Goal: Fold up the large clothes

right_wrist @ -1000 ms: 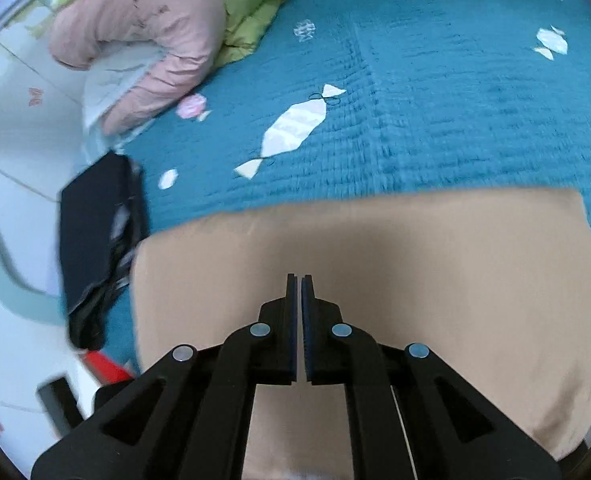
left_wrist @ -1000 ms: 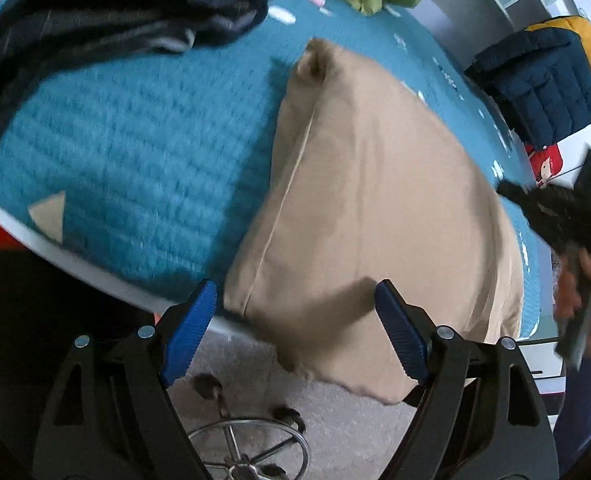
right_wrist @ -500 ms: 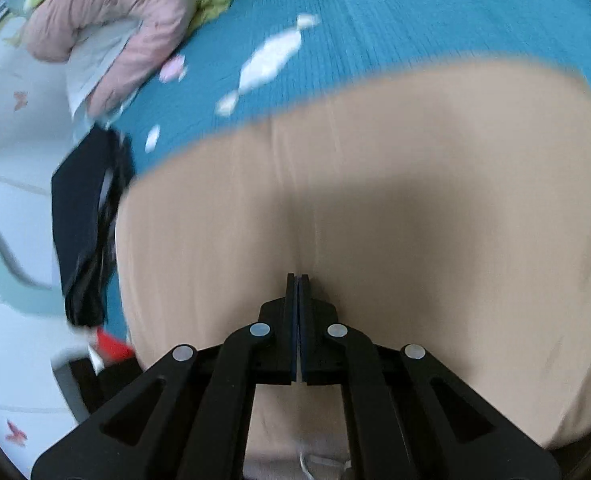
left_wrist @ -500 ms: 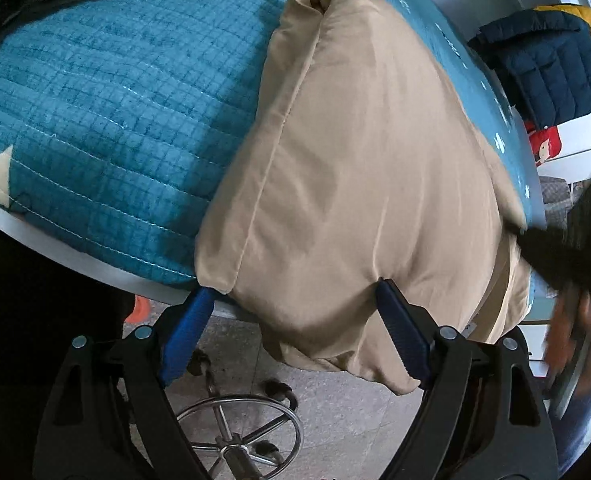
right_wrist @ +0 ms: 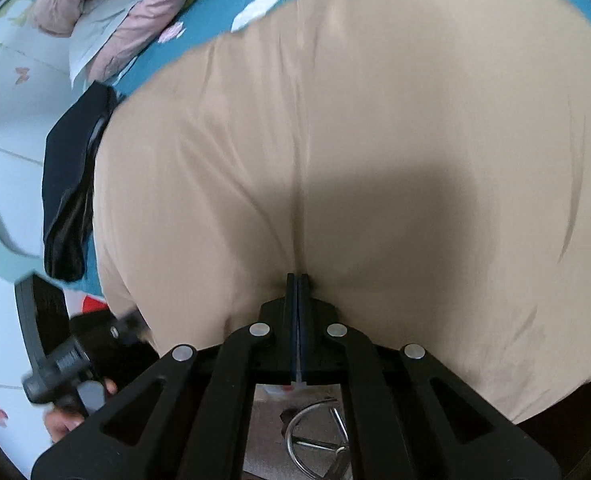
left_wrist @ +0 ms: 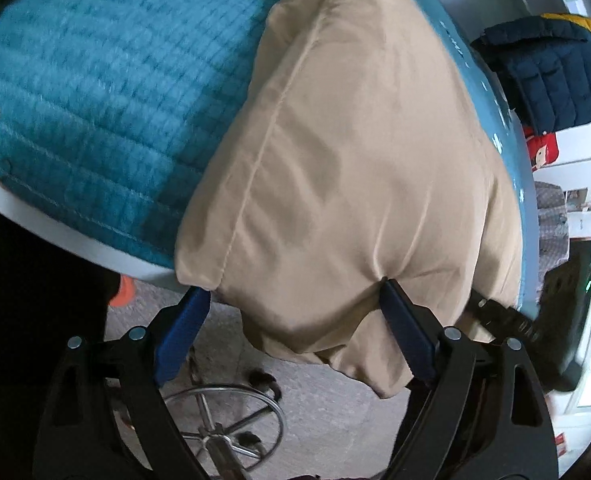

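Observation:
A large tan garment (left_wrist: pixel 351 152) lies folded on the teal quilted bed cover (left_wrist: pixel 87 92), its near end hanging over the bed's edge. My left gripper (left_wrist: pixel 291 292) is open, its blue-padded fingers (left_wrist: pixel 405 328) on either side of the hanging near edge. In the right wrist view the tan garment (right_wrist: pixel 375 140) fills most of the frame. My right gripper (right_wrist: pixel 297 280) is shut, its tips pressed into the garment's near edge where creases gather. The right gripper also shows in the left wrist view (left_wrist: pixel 511 320), at the garment's right side.
A chair's chrome base (left_wrist: pixel 231 428) stands on the floor below the bed edge. A navy and yellow puffer jacket (left_wrist: pixel 547 72) lies at the right. A pink and green jacket pile (right_wrist: pixel 127 12) and a dark folded garment (right_wrist: pixel 71 176) lie on the bed.
Both grippers have moved in close to the garment's near edge. The right gripper stays shut and now presses into the cloth. The left fingers now straddle the hanging edge.

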Tool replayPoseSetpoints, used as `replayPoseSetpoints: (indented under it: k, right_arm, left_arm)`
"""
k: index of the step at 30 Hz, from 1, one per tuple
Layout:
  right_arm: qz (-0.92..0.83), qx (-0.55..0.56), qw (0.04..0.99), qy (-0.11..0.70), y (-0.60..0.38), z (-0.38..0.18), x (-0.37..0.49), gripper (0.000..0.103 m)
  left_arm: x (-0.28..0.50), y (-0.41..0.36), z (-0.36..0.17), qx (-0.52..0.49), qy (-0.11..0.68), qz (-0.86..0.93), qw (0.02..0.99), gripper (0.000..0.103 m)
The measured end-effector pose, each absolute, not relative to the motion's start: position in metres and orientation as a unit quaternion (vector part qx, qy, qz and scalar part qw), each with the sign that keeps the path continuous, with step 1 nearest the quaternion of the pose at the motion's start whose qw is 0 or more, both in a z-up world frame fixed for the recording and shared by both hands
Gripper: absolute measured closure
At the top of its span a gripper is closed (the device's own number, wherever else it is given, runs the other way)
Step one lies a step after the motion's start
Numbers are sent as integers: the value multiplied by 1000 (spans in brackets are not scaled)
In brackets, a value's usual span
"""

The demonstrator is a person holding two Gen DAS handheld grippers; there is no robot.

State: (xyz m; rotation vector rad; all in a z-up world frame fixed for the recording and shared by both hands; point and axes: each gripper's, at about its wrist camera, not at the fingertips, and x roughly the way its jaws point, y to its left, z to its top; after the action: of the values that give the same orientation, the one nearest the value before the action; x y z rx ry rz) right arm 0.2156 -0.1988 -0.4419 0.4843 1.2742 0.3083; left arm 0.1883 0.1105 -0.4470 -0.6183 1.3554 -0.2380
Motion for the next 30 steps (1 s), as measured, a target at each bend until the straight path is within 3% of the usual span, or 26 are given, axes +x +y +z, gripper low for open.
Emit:
replayPoseSetpoints:
  k: [3, 7, 8, 10, 11, 13, 21, 27, 30]
  right_arm:
    - [149, 225, 784, 559, -200, -432, 210, 100]
    - [151, 160, 827, 517, -186, -402, 195, 92]
    - [155, 141, 836, 506, -179, -396, 190, 85]
    - [164, 104, 851, 487, -163, -387, 182, 69]
    - [170, 87, 858, 476, -158, -384, 172, 59]
    - [192, 66, 865, 459, -144, -380, 160, 54]
    - [239, -8, 888, 392, -97, -362, 134, 36]
    - [242, -81, 894, 367, -69, -364, 138, 30]
    - [248, -65, 889, 378, -73, -367, 138, 30]
  left_arm:
    - [190, 114, -450, -292, 617, -113, 722, 17]
    - [191, 114, -446, -285, 613, -123, 727, 32]
    - [191, 112, -444, -276, 612, -128, 730, 36]
    - [190, 108, -433, -265, 608, -142, 735, 65]
    - [190, 105, -421, -256, 597, -156, 744, 66]
    - [191, 99, -402, -233, 585, -162, 760, 70]
    - [209, 89, -346, -247, 553, -202, 769, 72]
    - [213, 86, -355, -260, 576, -182, 753, 71]
    - [200, 100, -373, -274, 596, -166, 737, 49]
